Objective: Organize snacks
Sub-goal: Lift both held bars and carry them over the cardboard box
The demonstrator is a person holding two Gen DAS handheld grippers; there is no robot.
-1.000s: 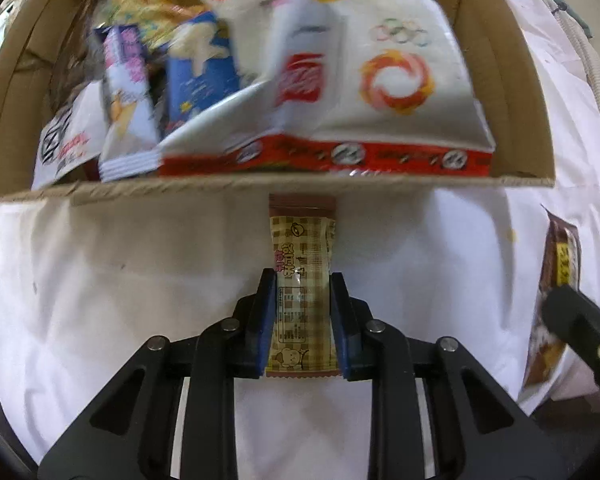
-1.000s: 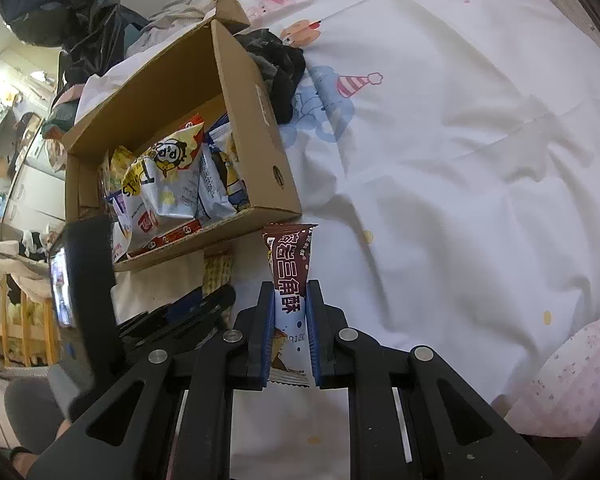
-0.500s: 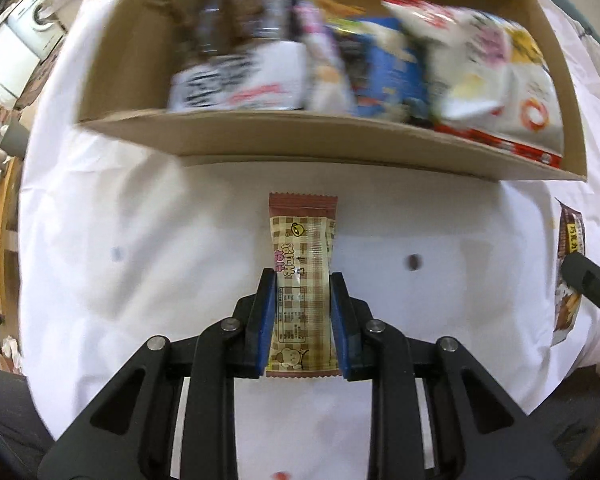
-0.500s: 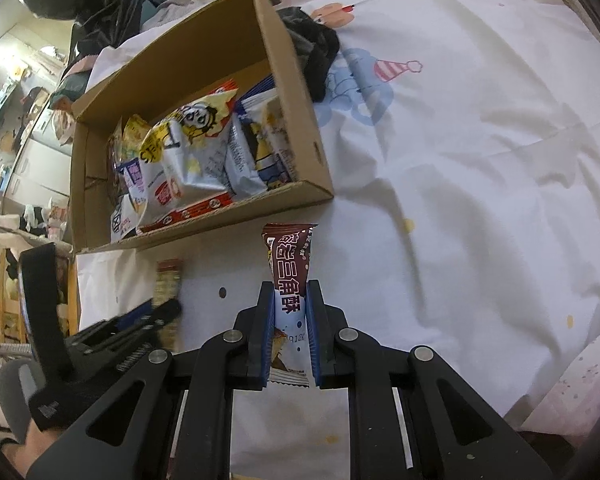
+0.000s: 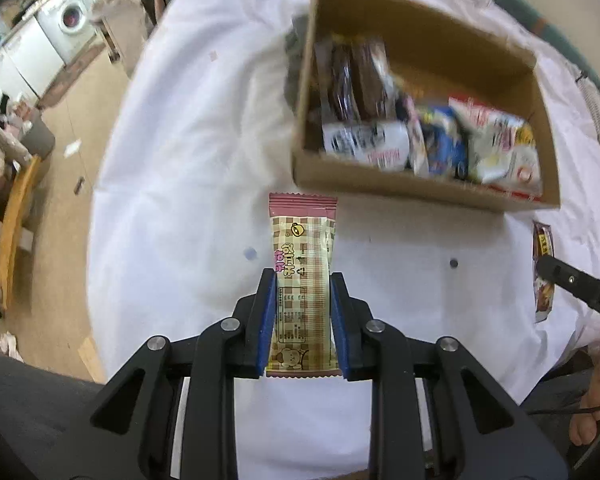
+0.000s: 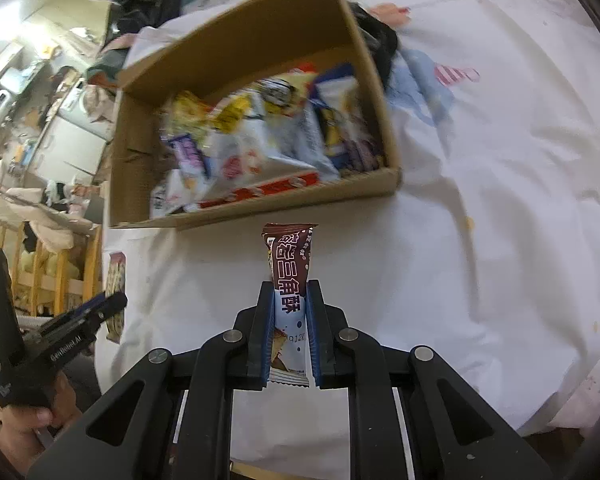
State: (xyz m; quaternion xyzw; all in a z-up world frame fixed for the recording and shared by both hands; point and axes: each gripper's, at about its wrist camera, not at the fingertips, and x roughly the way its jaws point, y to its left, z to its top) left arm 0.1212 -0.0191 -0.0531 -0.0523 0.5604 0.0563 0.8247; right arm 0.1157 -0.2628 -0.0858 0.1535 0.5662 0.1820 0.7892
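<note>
My left gripper (image 5: 303, 280) is shut on a tan checkered snack bar (image 5: 302, 248) with a pink end, held above the white sheet, short of the cardboard box (image 5: 400, 190). The box lies up and to the right, with several snack packs (image 5: 432, 144) inside. My right gripper (image 6: 290, 286) is shut on a brown and white snack pack (image 6: 291, 264), just in front of the box's near wall (image 6: 340, 191). Each view catches the other gripper at its edge: the right gripper (image 5: 572, 284) and the left gripper (image 6: 100, 308).
A white sheet (image 6: 480, 240) with cartoon prints covers the surface. A black cloth (image 6: 380, 40) lies behind the box. Off the sheet's left edge are bare floor, a wooden frame (image 5: 16, 216) and a washing machine (image 5: 74, 20). A hand (image 6: 28, 420) holds the left gripper.
The left gripper has risen and drawn back to the left, so the box now sits smaller at the upper right. The right gripper has shifted slightly towards the box. Both grips are unchanged.
</note>
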